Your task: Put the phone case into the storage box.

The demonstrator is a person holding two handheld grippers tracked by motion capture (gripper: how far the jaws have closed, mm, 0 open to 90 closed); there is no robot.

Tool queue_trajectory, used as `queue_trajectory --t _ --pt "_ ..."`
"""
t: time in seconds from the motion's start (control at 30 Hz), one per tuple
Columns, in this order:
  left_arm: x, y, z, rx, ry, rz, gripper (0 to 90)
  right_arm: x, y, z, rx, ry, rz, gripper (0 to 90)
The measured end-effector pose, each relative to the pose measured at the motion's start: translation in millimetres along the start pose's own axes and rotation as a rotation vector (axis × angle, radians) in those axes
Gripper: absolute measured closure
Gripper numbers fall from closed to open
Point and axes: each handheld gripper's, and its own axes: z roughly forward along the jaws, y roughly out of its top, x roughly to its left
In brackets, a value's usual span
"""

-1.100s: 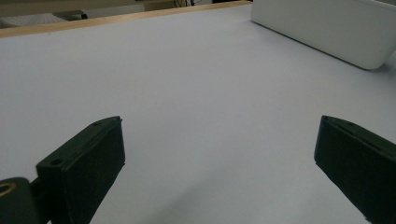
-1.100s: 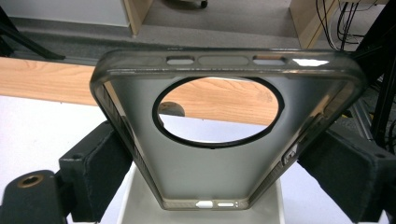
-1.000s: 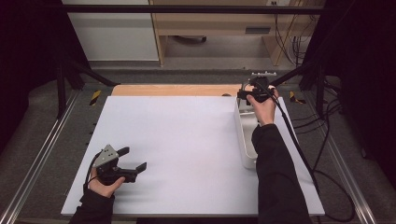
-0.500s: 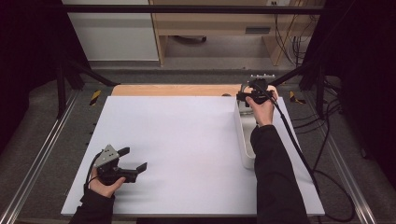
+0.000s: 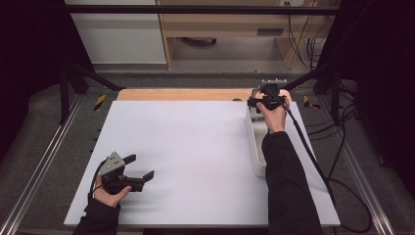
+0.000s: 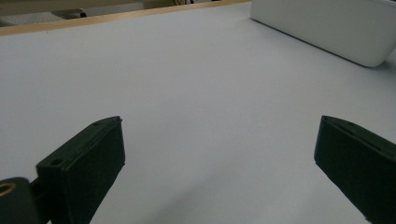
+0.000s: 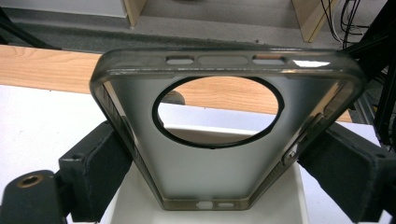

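My right gripper (image 7: 219,161) is shut on a translucent grey phone case (image 7: 219,179), its pads pressing on the case's two long sides. The case has a large round camera hole and is held tilted just above the far end of a long white tray (image 7: 140,210). In the high view the right gripper (image 5: 253,103) hovers over that tray (image 5: 257,147) at the table's far right. Resting low over the near left of the white table (image 5: 195,147), my left gripper (image 5: 141,165) is open. Nothing lies between its black jaws, only bare table beneath the left gripper (image 6: 219,154).
The tray (image 6: 327,28) runs along the right side of the table. A wooden strip (image 5: 181,94) borders the far edge. Metal rails (image 5: 44,166) flank both sides, and cables (image 5: 333,171) trail off to the right. Cabinets stand beyond the table.
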Motion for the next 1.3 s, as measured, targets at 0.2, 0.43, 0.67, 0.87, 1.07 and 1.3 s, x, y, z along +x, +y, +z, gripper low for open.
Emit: queue_trajectory --t 0.2,0.43,0.67,0.87,1.07,1.3 --pt "-0.1 -0.1 0.4 0.001 -0.002 0.0 1.5 -0.1 -0.2 -0.1 0.002 0.0 0.0 10.7" --pt "-0.2 -0.1 0.5 0.002 -0.004 0.001 1.5 0.4 -0.5 0.5 -0.002 0.007 -0.028 4.7" --pt "-0.1 -0.2 0.7 0.003 -0.005 0.004 1.5 -0.7 1.0 -3.0 -0.031 0.021 -0.039 0.9" --pt "-0.2 -0.2 0.5 0.001 -0.005 0.001 1.5 -5.3 5.4 -11.0 -0.062 0.028 -0.033 0.6" --pt "-0.8 0.1 0.4 0.0 -0.006 0.003 1.5 -9.0 10.8 -26.5 -0.097 0.056 -0.018 0.6" --pt "-1.4 0.5 0.5 -0.002 -0.01 0.01 1.4 -8.8 12.8 -49.6 -0.142 0.12 -0.018 0.7"
